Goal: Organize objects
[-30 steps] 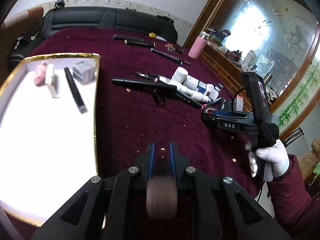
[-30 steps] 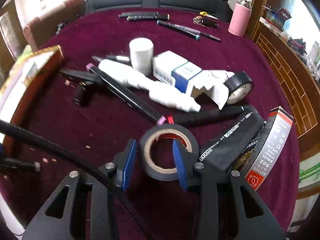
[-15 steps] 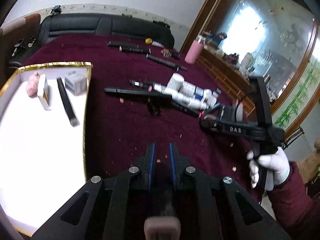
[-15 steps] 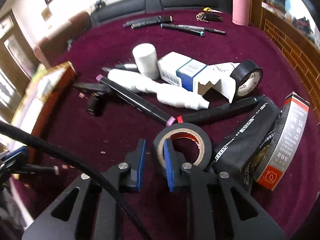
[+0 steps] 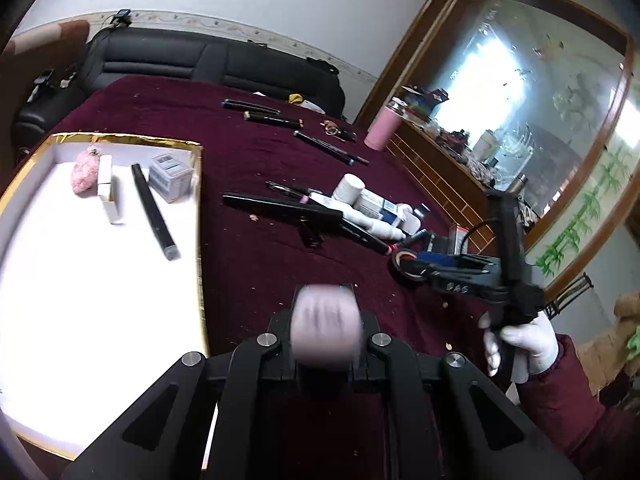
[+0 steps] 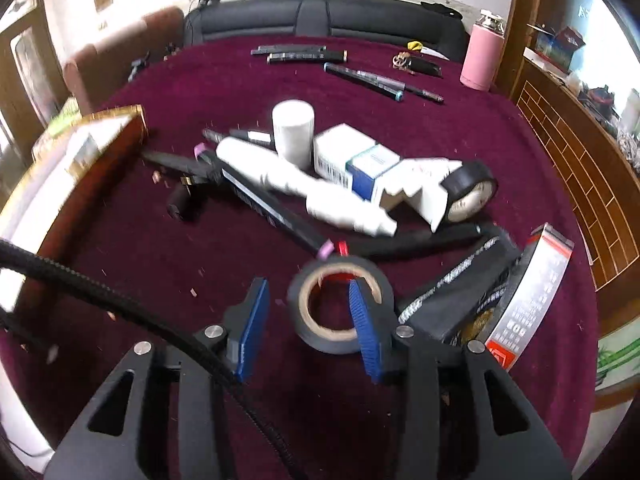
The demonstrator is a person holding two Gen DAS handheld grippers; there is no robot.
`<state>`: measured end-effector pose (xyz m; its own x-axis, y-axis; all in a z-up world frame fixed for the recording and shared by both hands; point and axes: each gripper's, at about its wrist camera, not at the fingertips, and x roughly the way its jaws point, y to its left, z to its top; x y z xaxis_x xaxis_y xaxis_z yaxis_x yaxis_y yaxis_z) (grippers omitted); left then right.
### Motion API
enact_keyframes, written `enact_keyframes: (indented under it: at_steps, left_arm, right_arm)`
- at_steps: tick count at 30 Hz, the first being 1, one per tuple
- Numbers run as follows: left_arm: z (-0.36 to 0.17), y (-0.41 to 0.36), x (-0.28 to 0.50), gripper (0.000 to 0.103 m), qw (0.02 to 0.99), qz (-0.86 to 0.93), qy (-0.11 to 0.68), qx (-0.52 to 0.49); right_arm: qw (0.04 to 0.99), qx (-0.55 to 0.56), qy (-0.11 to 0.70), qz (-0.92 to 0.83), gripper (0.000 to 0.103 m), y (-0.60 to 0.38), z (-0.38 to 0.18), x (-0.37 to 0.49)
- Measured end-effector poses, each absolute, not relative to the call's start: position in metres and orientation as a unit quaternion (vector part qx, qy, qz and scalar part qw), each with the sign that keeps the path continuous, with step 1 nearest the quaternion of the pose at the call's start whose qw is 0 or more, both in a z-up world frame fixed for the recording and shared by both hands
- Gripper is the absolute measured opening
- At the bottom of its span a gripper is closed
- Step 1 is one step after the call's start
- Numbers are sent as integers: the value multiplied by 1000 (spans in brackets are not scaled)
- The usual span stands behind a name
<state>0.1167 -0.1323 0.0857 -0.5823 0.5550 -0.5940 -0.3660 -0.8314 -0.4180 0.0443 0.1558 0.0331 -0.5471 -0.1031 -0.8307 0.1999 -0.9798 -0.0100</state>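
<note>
A black tape roll (image 6: pixel 320 344) lies on the dark red tablecloth just in front of my right gripper (image 6: pixel 307 282). Its right finger sits inside the roll's hole, its left finger stands apart from the outer wall, and the jaws are opening. The left wrist view shows the same right gripper (image 5: pixel 416 264) at the roll (image 5: pixel 402 266), with a white-gloved hand holding it. My left gripper (image 5: pixel 326 292) is shut on a marker (image 5: pixel 326 326), whose blurred pinkish end faces the camera. A white tray with a gold rim (image 5: pixel 198 200) lies to the left.
The tray holds a pink ball (image 5: pixel 85 172), a black marker (image 5: pixel 154 210) and small boxes. Beyond the roll lie a white bottle (image 6: pixel 292 132), a blue-white box (image 6: pixel 356 164), a white tube (image 6: pixel 320 192), black markers, a second tape roll (image 6: pixel 470 196) and a glue box (image 6: pixel 528 300).
The right jaws pinched the near wall of the tape roll half a second ago and have now spread apart again. The left gripper has lifted a little with its marker.
</note>
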Motion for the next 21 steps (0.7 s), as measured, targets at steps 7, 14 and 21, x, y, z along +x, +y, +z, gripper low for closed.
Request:
enact_keyframes:
  at_steps: [7,14,21]
  left_arm:
    - [83,-122,116,11,261,881,-112,-379]
    - [46,-101,105,11,249,864,-97,-427]
    - [23,-61,97,14,214,860,0,-463]
  right_arm:
    - [101,460,63,-880,31,152,6,32]
    - [122,479,-8,-869,15,175,13,32]
    - [169,481,-118,-852,15,197,17,34]
